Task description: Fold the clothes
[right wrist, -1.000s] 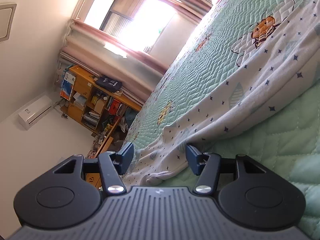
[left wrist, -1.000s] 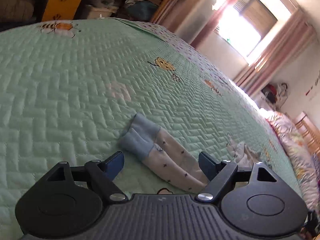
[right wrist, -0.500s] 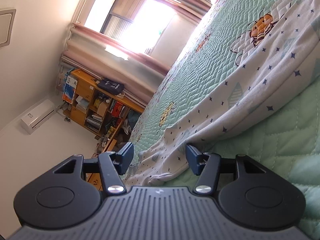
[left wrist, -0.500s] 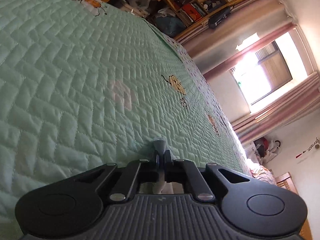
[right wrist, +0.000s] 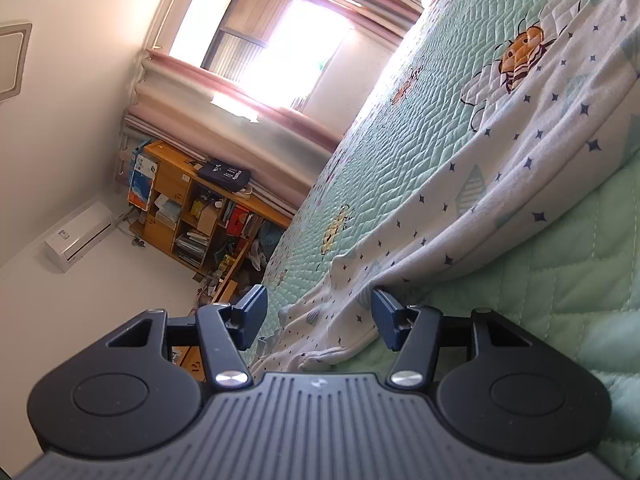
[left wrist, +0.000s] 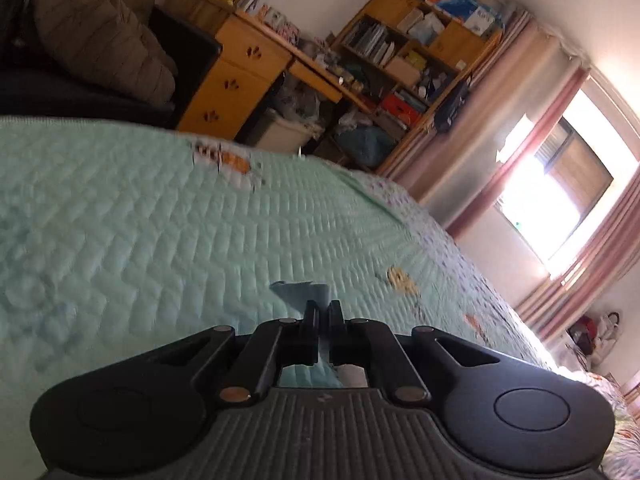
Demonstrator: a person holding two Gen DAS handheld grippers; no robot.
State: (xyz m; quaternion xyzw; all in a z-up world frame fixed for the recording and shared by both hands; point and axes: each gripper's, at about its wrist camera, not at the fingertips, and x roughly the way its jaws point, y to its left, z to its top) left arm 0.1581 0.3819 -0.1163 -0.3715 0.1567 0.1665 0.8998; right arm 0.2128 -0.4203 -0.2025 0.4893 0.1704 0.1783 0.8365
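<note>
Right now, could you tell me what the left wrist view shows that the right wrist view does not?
Only the left wrist view shows the left claw shut on the blue cuff, plus a brown cushion. Only the right wrist view shows the right claw open around the white star-print garment, and an air conditioner. Both show the green quilt, the wooden bookshelf and the bright window.

A bed under a mint-green quilted cover (left wrist: 168, 240) printed with bees fills the room's foreground. Wooden shelves (right wrist: 200, 216) and a drawer unit (left wrist: 236, 80) line the far wall beside pink curtains (right wrist: 248, 120). Bright daylight enters the window (right wrist: 272, 40); an air conditioner (right wrist: 78, 236) hangs on the white wall.
</note>
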